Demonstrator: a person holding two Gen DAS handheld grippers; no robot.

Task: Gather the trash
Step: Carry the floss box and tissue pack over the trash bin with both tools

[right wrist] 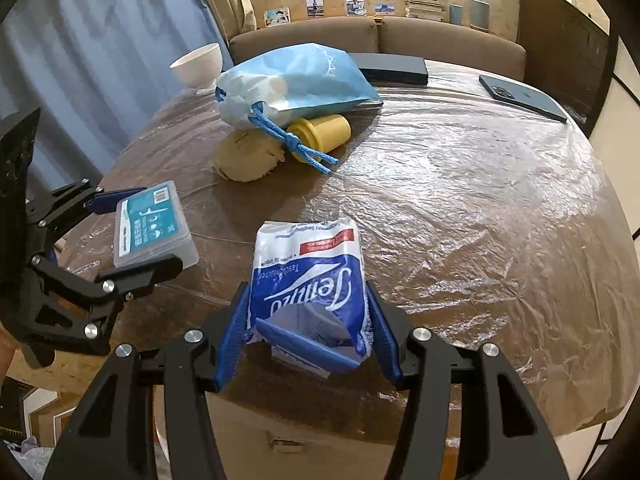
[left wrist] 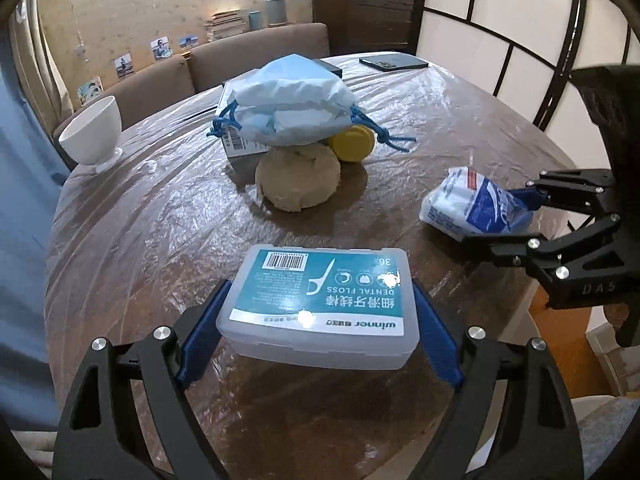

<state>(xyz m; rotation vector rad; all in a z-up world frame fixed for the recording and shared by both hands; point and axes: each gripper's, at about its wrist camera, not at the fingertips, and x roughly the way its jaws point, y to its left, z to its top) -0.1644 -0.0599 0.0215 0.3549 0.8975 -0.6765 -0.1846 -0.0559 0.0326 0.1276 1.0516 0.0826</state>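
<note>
The left claw (left wrist: pixel 318 322) grips a flat, translucent plastic floss box (left wrist: pixel 320 304) by its short ends, long axis crosswise between the blue fingers, low over the bench (right wrist: pixel 460 208). The right claw (right wrist: pixel 308 326) clasps a crinkly tissue pack (right wrist: pixel 308 276), its length pointing away along the fingers. The bench wears wrinkled clear film.

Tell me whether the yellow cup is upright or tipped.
Tipped: the yellow cup lies on its side on the table, partly under the blue drawstring bag.
</note>
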